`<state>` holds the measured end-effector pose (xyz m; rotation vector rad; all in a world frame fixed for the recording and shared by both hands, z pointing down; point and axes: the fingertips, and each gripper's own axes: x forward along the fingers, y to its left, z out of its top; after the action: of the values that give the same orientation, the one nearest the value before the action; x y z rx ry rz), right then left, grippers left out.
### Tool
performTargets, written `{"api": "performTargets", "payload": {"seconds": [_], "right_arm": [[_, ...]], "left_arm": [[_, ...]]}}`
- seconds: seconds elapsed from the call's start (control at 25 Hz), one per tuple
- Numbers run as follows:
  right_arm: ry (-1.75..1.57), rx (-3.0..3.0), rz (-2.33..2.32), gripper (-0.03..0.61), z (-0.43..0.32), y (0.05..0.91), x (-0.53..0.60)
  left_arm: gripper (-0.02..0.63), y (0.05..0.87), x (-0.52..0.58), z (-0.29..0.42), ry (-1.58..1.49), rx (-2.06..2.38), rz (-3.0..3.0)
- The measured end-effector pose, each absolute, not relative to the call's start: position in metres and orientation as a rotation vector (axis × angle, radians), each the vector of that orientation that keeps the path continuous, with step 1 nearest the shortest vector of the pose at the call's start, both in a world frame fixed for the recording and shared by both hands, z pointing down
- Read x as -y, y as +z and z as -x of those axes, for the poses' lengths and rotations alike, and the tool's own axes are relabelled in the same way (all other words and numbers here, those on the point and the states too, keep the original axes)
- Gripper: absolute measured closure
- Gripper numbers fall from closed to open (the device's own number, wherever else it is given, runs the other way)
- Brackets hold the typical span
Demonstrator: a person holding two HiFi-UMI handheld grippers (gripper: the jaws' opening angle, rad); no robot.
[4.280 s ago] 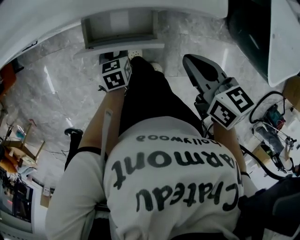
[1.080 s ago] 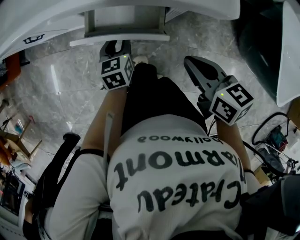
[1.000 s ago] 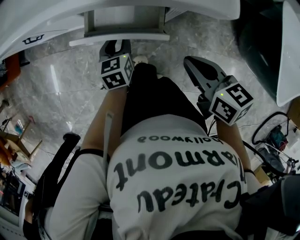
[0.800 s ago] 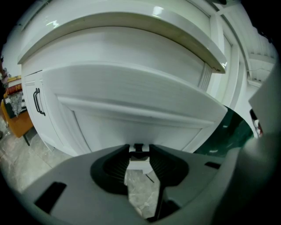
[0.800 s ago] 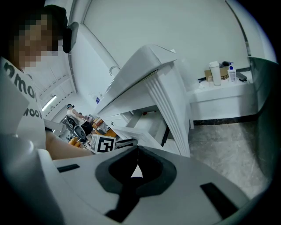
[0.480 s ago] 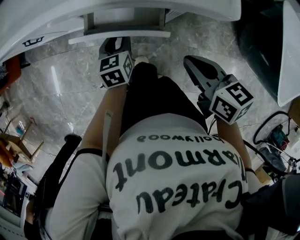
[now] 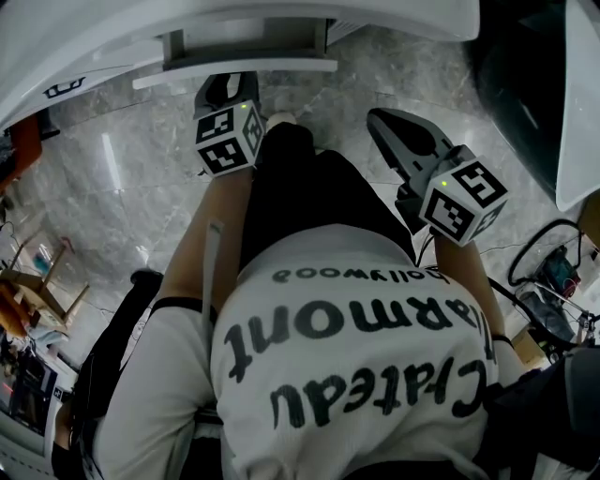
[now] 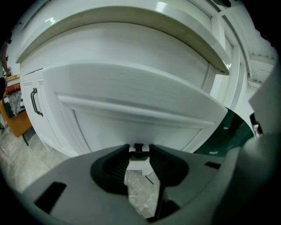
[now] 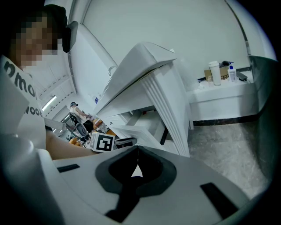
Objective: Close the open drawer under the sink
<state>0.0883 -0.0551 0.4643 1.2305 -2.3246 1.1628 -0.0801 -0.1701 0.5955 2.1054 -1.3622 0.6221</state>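
Under the sink: the drawer [image 7: 234, 67] stands pulled out at the top of the head view, its white front panel facing you and its grey side walls showing behind it. In the left gripper view the same front [image 8: 131, 96] fills most of the frame, close up.
Left gripper: you hold your left gripper [image 7: 225, 84] just below the drawer front, pointing at it. I cannot tell whether the tips touch the panel.
Left jaws: they stand a little apart [image 8: 138, 149], clamped on nothing. The grey floor shows through the narrow gap, with the lower edge of the drawer front just past the tips.
Right gripper: you hold your right gripper [image 7: 375, 118] out to your right, well apart from the drawer and over bare floor.
Right jaws: they are closed tip to tip [image 9: 138, 151] with nothing between them.
Sink unit: the white counter edge [image 7: 281, 11] curves across the top above the drawer. A cabinet door with a black handle [image 8: 35, 102] stands to the left of the drawer.
Floor: grey marbled stone [image 7: 122, 178] lies under both grippers.
You: your white printed shirt [image 7: 347, 356] and black trousers [image 7: 300, 197] fill the middle of the head view, between the two grippers.
Farther out: bottles [image 9: 214, 72] stand on a white ledge at the right of the right gripper view, and cables [image 7: 553, 272] lie at the right edge of the head view.
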Motion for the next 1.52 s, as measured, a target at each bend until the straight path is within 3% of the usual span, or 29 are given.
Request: {"api": "performTargets", "payload": {"seconds": [1.52], "right_arm": [[1.193, 2.318, -1.209, 0.568, -0.077, 0.482, 0.047]], "left_arm": [[0.471, 0.597, 0.174, 0.079, 0.604, 1.333, -2.105]]}}
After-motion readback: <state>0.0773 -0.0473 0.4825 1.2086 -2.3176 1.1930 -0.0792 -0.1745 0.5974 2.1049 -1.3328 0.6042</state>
